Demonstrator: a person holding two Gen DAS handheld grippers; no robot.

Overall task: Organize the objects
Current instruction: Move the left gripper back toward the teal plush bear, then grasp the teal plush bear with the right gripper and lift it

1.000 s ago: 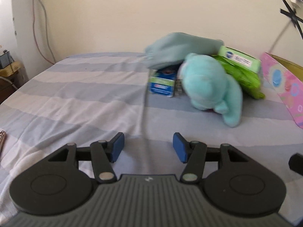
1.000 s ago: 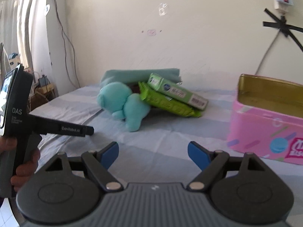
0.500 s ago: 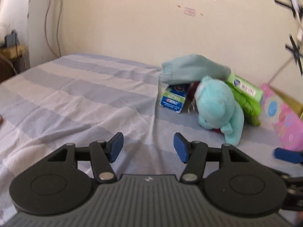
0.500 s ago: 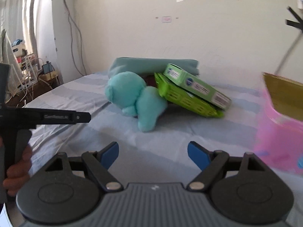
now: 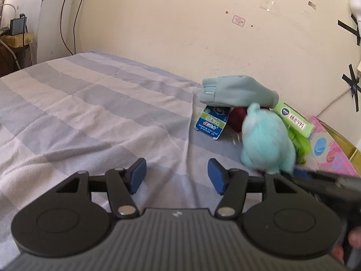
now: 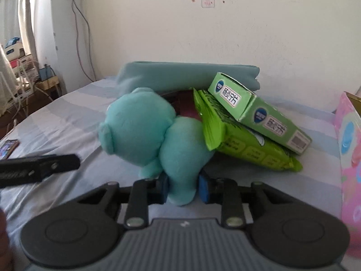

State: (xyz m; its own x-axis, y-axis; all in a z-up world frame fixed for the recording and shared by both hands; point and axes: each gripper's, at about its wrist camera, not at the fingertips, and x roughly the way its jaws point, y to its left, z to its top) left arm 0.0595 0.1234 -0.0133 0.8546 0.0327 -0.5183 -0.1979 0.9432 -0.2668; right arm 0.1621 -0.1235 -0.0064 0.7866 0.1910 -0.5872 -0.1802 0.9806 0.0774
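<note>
the right gripper [image 6: 183, 188] is clamped on the lower limb of the teal plush toy [image 6: 155, 133], which lies on the striped bedsheet [image 5: 90, 122] against the green wipes pack [image 6: 248, 144]. the left gripper [image 5: 177, 176] is spread wide, holding nothing, with the toy ahead to its right.

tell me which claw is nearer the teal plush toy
Right. The right claw is closed around the teal plush toy at its lower limb; the left claw hangs open, apart from it over the bedsheet.
</note>
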